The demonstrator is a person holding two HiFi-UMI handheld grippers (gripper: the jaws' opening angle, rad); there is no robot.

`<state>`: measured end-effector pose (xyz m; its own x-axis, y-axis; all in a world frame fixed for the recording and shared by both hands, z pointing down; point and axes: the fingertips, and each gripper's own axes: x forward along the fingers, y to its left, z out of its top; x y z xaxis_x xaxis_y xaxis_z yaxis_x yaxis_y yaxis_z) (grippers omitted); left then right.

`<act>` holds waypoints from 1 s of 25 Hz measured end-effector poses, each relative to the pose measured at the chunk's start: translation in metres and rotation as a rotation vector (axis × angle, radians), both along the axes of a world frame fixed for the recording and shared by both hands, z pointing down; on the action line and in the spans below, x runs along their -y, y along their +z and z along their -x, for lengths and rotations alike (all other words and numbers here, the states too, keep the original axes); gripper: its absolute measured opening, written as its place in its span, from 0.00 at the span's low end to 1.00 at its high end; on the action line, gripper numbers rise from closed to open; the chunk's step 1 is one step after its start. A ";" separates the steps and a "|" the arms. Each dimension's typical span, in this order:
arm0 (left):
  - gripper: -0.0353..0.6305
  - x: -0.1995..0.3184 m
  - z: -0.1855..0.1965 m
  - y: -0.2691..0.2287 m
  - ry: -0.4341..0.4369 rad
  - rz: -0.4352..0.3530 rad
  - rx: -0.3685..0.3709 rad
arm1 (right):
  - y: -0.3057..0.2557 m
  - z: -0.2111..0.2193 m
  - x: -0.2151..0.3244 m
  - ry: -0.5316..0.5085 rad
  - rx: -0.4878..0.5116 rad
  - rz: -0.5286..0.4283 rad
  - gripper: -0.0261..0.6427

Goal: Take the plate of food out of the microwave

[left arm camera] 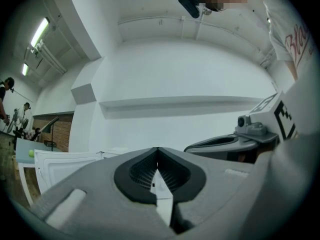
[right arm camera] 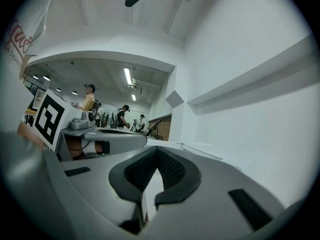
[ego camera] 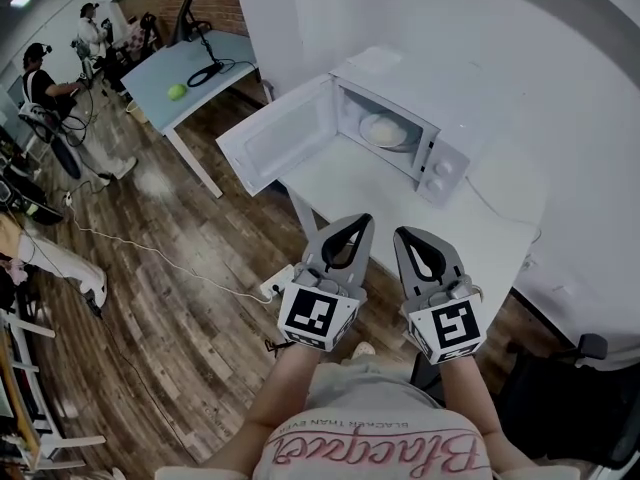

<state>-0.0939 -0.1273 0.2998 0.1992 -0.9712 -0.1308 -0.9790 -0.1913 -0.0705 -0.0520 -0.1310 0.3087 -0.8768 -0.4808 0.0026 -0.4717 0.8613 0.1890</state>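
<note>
The white microwave (ego camera: pixel 440 158) stands on a white table (ego camera: pixel 480 243) with its door (ego camera: pixel 275 146) swung wide open to the left. Inside sits the plate of food (ego camera: pixel 384 131), pale and round. My left gripper (ego camera: pixel 359 219) and right gripper (ego camera: pixel 403 233) are held side by side near my body, well short of the microwave and pointing toward it. Both are shut with nothing between the jaws, as the left gripper view (left arm camera: pixel 158 149) and the right gripper view (right arm camera: pixel 158 149) also show. The plate is hidden in both gripper views.
A blue-grey table (ego camera: pixel 215 53) at the back left carries a green ball (ego camera: pixel 177 92) and a black cable. People stand at the far left. A power strip (ego camera: pixel 275 283) and cords lie on the wooden floor. A black chair (ego camera: pixel 560 398) is at the lower right.
</note>
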 end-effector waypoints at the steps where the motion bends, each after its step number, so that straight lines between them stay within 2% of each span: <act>1: 0.06 0.004 0.000 0.001 0.000 0.001 0.000 | 0.001 0.000 0.004 0.001 0.003 0.003 0.05; 17: 0.06 0.023 -0.003 0.018 -0.011 0.040 0.015 | 0.018 0.001 0.022 -0.017 0.028 0.047 0.05; 25: 0.06 0.045 0.005 0.018 0.021 0.040 0.027 | 0.021 0.005 0.040 0.029 0.038 0.063 0.05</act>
<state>-0.0993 -0.1721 0.3175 0.2222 -0.9712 -0.0858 -0.9727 -0.2147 -0.0887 -0.0568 -0.1711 0.3294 -0.8625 -0.5060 0.0011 -0.5025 0.8568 0.1160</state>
